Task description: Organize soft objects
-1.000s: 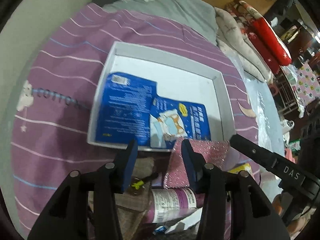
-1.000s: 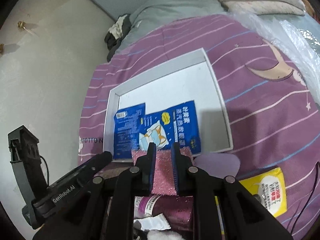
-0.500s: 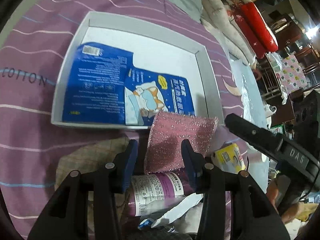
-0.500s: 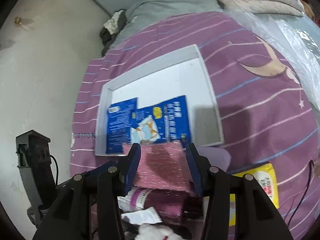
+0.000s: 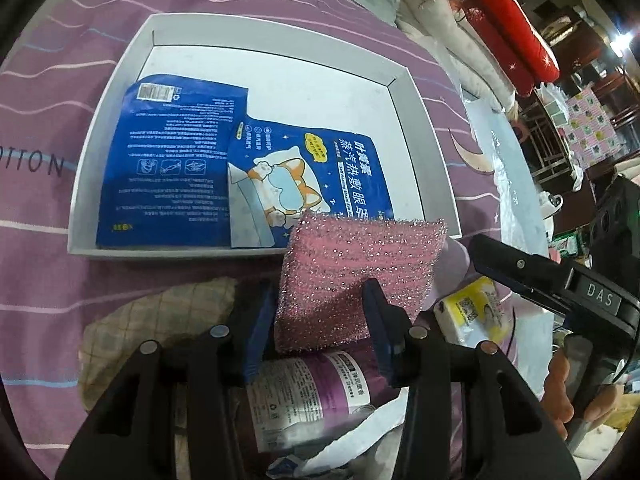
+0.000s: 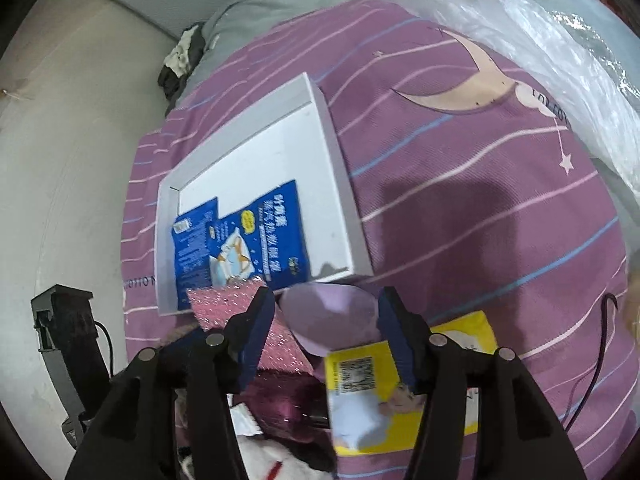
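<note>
A pink glittery sponge (image 5: 356,276) lies on the purple bedspread just in front of the white tray (image 5: 436,172), its far edge over the tray's near rim. My left gripper (image 5: 320,328) is open with its fingers on either side of the sponge's near end. In the tray lie two blue eye-mask packets (image 5: 244,176). My right gripper (image 6: 326,328) is open and empty above a lilac round pad (image 6: 332,312) and a yellow packet (image 6: 404,392). The sponge also shows in the right wrist view (image 6: 228,304), left of the right gripper.
A purple-labelled bottle (image 5: 308,396) and a beige checked cloth (image 5: 160,316) lie under the left gripper. Clear plastic sheeting (image 6: 560,52) covers the bed at right. Grey and red bedding (image 5: 516,36) is piled beyond the tray.
The right gripper opened, let go of the pink sponge and moved right over the lilac pad. The left gripper came forward around the sponge's near end.
</note>
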The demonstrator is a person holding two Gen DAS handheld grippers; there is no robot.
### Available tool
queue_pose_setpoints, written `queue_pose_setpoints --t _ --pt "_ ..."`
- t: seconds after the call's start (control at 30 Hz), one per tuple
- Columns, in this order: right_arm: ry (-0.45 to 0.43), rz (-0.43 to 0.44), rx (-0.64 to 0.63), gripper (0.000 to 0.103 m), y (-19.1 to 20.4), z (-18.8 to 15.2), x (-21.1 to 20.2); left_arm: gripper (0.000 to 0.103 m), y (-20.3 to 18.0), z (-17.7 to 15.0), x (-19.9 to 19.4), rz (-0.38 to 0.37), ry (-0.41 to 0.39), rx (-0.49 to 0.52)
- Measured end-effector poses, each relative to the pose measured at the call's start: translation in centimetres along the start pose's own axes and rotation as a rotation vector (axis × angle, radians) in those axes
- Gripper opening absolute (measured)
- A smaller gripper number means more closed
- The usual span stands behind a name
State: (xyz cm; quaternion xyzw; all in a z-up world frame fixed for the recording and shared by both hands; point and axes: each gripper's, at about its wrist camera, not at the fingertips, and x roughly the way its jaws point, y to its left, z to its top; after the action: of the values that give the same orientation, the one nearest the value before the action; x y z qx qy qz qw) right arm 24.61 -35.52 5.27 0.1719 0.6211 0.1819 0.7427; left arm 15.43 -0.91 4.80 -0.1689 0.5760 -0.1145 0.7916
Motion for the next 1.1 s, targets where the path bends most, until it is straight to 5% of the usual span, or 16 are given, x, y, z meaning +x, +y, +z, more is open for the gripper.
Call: queue_pose_setpoints --t 0.13,0.33,0.53,0.73,0.97,1.1 --pt "0.030 0.008 -0.005 0.062 -0.3 -0.1 0.8 0.057 -0.4 -0.1 0.6 0.021 0.009 0.032" --pt "0.077 0.000 -0.036 0.062 0.2 -0.2 2.1 0.058 -0.6 -0.2 1.0 0.037 0.001 0.042" --pt "0.066 -0.043 -0.093 0.060 1.1 -0.4 2.4 0.036 -0.6 -0.4 0.5 0.023 -0.010 0.042" --pt "-0.007 -0.104 -0.151 0.044 1.9 -0.6 1.0 0.020 -0.7 -0.5 -0.6 0.000 -0.053 0.031" --pt "-0.118 -0.004 -0.108 0.020 1.2 -0.4 -1.7 0.016 -0.6 -0.3 -2.7 -0.040 -0.151 0.004" --pt "-0.157 0.063 -0.081 0.015 1.1 -0.1 -2.3 0.015 0.1 0.0 -3.6 -0.090 -0.186 -0.022"
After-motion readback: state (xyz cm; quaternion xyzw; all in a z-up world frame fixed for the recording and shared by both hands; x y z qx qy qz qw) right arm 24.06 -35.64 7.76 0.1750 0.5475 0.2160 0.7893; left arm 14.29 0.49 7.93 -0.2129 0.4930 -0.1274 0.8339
